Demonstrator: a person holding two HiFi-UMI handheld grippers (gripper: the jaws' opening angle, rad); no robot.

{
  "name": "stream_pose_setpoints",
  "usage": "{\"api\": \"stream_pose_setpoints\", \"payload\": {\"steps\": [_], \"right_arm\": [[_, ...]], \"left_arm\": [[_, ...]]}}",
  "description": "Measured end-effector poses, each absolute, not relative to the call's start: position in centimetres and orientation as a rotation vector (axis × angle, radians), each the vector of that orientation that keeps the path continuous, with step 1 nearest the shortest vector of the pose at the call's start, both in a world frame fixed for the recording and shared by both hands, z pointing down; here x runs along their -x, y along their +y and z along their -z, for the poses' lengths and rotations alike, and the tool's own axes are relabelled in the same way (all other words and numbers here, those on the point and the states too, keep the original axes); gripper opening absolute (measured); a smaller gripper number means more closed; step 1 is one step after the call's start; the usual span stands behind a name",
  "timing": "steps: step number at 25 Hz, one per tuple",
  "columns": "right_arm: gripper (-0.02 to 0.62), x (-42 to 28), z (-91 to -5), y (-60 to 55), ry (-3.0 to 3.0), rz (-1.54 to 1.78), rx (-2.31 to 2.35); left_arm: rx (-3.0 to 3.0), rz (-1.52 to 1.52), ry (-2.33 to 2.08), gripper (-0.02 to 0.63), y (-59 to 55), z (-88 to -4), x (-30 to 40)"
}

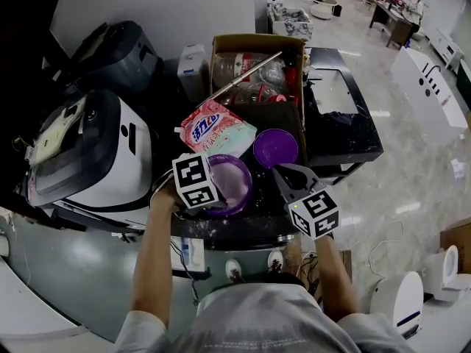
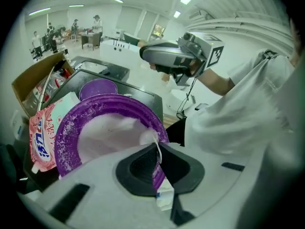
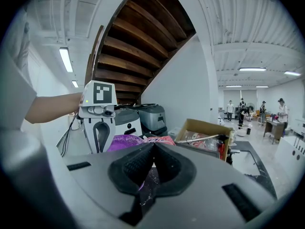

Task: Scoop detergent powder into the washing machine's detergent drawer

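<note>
The left gripper is clenched on the near rim of the purple bowl, the pads pinching the rim together with a thin white edge that may be a liner, though that is hard to make out. The bowl holds a heap of white detergent powder, and grains cling to its inner wall. The right gripper has its jaws pressed together with nothing between them, and it hovers just right of the bowl without touching it. Each gripper carries a cube with black-and-white square markers. Touching the bowl's far-left side lies a pink detergent bag with large blue and white Chinese characters across its front; they are too blurred to read with any confidence. A purple lid lies flat just beyond the bowl to the right, apart from it. Farther behind the bowl stands an open cardboard box full of jars, with a long metal rod laid slantwise across it. Left of the bowl sits a white appliance with a dark top, probably the washing machine. The bowl stands near the front edge of a dark countertop dusted with spilled powder. Between the bowl and that edge, where the right gripper hangs, there is little open room.
</note>
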State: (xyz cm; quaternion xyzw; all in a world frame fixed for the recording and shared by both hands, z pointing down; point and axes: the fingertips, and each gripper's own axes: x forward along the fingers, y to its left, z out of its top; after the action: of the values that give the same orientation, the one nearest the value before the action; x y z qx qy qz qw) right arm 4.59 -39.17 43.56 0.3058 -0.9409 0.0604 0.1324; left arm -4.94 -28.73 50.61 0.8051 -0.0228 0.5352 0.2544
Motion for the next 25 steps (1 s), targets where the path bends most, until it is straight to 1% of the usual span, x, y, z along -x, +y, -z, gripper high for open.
{"api": "stream_pose_setpoints", "payload": {"steps": [9, 18, 25], "right_arm": [[0.005, -3.1, -43.2, -38.9, -2.740, -0.151, -0.862], [0.005, -1.5, -42.5, -39.1, -2.742, -0.122, -0.869], [0.005, 0.0, -42.0, -38.9, -2.750, -0.095, -0.838]], "left_arm": [[-2.249, -1.300, -0.148, 0.015, -28.5, -48.9, 6.1], [-2.299, -1.040, -0.359, 0.015, -29.0, -48.1, 8.0], [-2.310, -0.824, -0.433, 0.015, -28.8, -47.8, 9.2]]}}
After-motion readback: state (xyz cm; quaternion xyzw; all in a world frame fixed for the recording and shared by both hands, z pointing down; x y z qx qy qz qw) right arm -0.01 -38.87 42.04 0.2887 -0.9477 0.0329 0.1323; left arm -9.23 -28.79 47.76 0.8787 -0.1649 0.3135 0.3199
